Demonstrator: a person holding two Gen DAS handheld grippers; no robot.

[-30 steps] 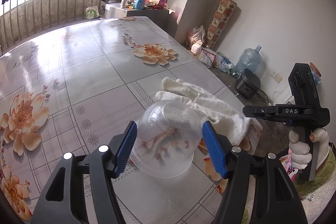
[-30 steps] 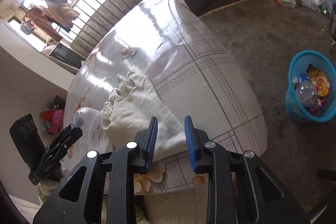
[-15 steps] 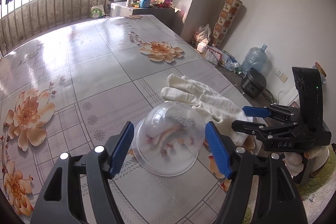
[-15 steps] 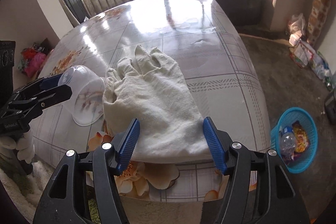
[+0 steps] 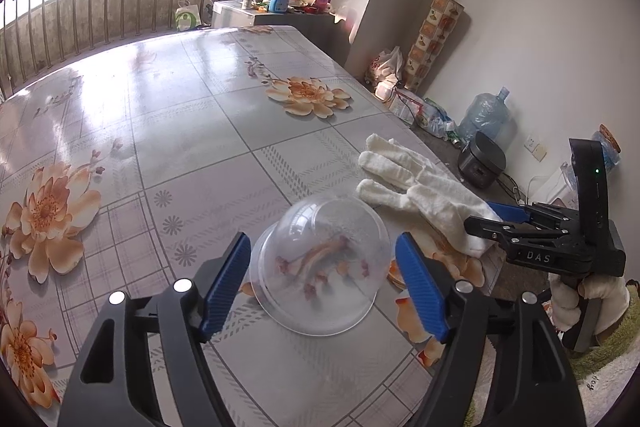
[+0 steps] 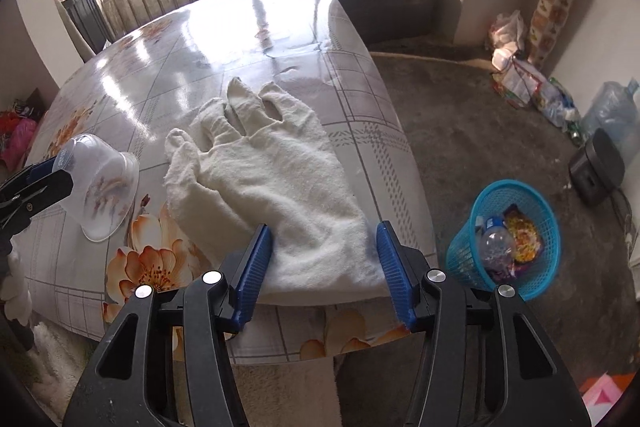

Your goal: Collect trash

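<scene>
An upturned clear plastic bowl (image 5: 320,267) rests on the flowered table (image 5: 160,107) near its front edge. My left gripper (image 5: 322,239) straddles it, jaws opening, with a thin gap between each blue pad and the bowl's wall. Right of the bowl a white cloth glove (image 6: 272,179) lies flat, its cuff at the table edge. My right gripper (image 6: 323,227) is over that cuff. Its jaws are closing, the pads at the cuff's two sides, and the cloth is not bunched. From the right wrist the bowl (image 6: 104,187) appears at far left.
A blue mesh basket (image 6: 508,239) holding a bottle and wrappers stands on the floor right of the table. A black cooker (image 6: 596,167), a water jug (image 5: 486,115) and bags line the wall. A gloved hand (image 5: 568,303) holds the right gripper's handle.
The right gripper swung round from the table's side to face the glove, opened wider and settled over the cuff. The left jaws widened around the bowl, which stayed put.
</scene>
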